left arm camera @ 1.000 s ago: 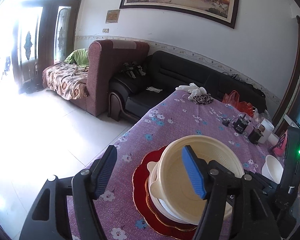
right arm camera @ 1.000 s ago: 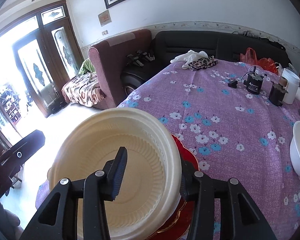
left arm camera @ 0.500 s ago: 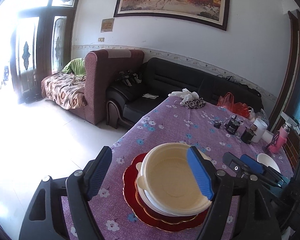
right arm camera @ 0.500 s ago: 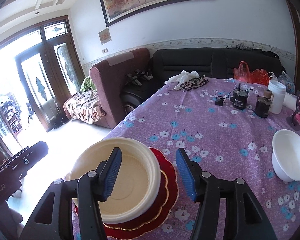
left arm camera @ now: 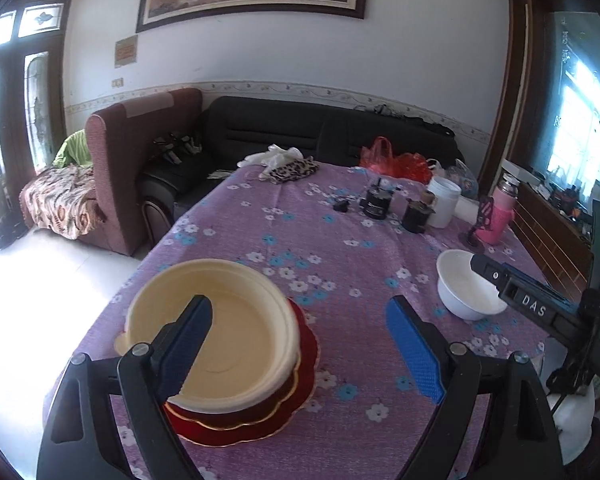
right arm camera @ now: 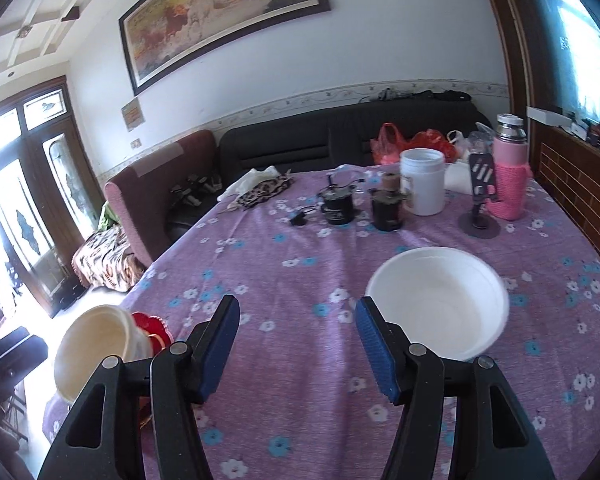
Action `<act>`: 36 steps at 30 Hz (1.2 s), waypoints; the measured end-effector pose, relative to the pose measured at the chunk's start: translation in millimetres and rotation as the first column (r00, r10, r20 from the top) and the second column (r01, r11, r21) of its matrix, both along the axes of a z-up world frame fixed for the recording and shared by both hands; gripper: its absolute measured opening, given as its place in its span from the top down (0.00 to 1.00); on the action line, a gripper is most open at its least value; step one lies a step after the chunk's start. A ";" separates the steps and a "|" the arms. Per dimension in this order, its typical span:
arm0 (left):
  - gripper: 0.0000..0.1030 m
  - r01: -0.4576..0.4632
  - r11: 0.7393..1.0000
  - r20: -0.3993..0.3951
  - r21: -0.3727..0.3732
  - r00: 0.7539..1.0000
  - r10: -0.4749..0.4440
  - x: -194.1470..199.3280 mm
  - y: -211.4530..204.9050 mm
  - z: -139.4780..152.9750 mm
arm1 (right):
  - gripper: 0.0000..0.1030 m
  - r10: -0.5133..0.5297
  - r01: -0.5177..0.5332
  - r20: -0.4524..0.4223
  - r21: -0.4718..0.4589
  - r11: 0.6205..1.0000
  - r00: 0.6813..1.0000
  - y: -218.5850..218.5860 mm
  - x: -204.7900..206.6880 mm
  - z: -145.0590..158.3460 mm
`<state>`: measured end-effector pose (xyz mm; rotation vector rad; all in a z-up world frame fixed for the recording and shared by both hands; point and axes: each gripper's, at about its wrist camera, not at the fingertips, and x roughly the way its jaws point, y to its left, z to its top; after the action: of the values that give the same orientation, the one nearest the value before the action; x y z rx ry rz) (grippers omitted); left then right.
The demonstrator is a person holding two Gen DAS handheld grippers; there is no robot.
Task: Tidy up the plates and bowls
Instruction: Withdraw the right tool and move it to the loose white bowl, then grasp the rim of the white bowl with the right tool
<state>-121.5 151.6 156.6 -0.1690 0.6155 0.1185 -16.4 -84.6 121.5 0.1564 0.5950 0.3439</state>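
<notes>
A cream bowl (left arm camera: pixel 220 336) sits nested on red plates (left arm camera: pixel 306 364) near the table's left edge. My left gripper (left arm camera: pixel 299 308) hovers just short of this stack. Its jaws are opening and its pads touch nothing. The left finger (left arm camera: pixel 188 344) overlaps the bowl in view. A white bowl (right arm camera: pixel 436 300) stands alone on the cloth at the right. My right gripper (right arm camera: pixel 296 312) is just left of it over bare cloth, with its jaws opening and nothing between them. The right wrist view shows the cream bowl (right arm camera: pixel 96 344) at the far left.
The table (right arm camera: pixel 300 264) wears a purple flowered cloth. At its far end stand two black jars (right arm camera: pixel 338 208), a white tub (right arm camera: pixel 422 184), a pink flask (right arm camera: pixel 510 176) and a phone stand (right arm camera: pixel 480 208). Sofas lie beyond, and the floor drops away on the left.
The right gripper let go of the cream bowl's rim and swung right to the white bowl. The left gripper drew back and to the right, and its jaws spread wider.
</notes>
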 end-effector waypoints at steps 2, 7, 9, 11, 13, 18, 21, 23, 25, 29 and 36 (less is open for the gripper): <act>0.14 0.036 0.999 -0.029 -0.026 0.999 -0.037 10.1 -10.9 -4.0 | 0.37 -0.044 0.044 0.001 0.013 0.999 0.999 -22.7 5.4 1.4; 0.14 0.091 0.994 -0.085 -0.067 0.992 -0.096 33.2 -33.8 -12.2 | 0.30 -0.149 0.149 -0.002 0.054 0.987 0.989 -70.6 29.5 0.7; 0.14 0.106 0.992 -0.102 -0.070 0.988 -0.112 40.4 -41.5 -15.4 | 0.30 -0.190 0.190 -0.012 0.076 0.979 0.982 -87.0 39.5 -2.6; 0.14 0.121 0.990 -0.124 -0.077 0.984 -0.130 49.0 -48.4 -19.1 | 0.30 -0.226 0.228 -0.031 0.100 0.968 0.974 -104.1 50.7 -9.4; 0.14 0.131 0.987 -0.145 -0.090 0.979 -0.143 58.4 -54.1 -22.9 | 0.30 -0.259 0.263 -0.051 0.123 0.957 0.965 -118.9 60.0 -18.4; 0.14 0.137 0.984 -0.192 -0.114 0.969 -0.157 79.8 -66.7 -32.2 | 0.30 -0.318 0.332 -0.110 0.152 0.931 0.942 -149.1 75.7 -44.1; 0.14 0.147 0.978 -0.218 -0.149 0.960 -0.178 91.2 -74.9 -39.5 | 0.30 -0.311 0.332 -0.147 0.147 0.932 0.939 -155.4 83.3 -55.3; 0.15 0.156 0.971 -0.236 -0.182 0.952 -0.197 97.6 -80.8 -45.1 | 0.30 -0.292 0.314 -0.175 0.116 0.942 0.940 -150.4 90.4 -63.7; 0.15 0.164 0.967 -0.249 -0.193 0.945 -0.210 101.8 -87.5 -49.9 | 0.30 -0.266 0.288 -0.203 0.085 0.954 0.942 -140.6 96.2 -74.0; 0.15 0.178 0.968 -0.257 -0.175 0.941 -0.219 103.8 -95.7 -55.5 | 0.30 -0.202 0.216 -0.253 0.027 0.976 0.946 -117.6 101.9 -92.9; 0.15 0.147 0.974 -0.263 -0.174 0.946 -0.189 108.3 -85.4 -58.6 | 0.73 -0.178 0.159 -0.270 -0.091 0.983 0.946 -92.9 101.1 -102.5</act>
<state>-13.2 66.2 98.0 -0.2493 0.9181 -0.0730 84.7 -177.5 19.0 0.1899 0.8641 0.1352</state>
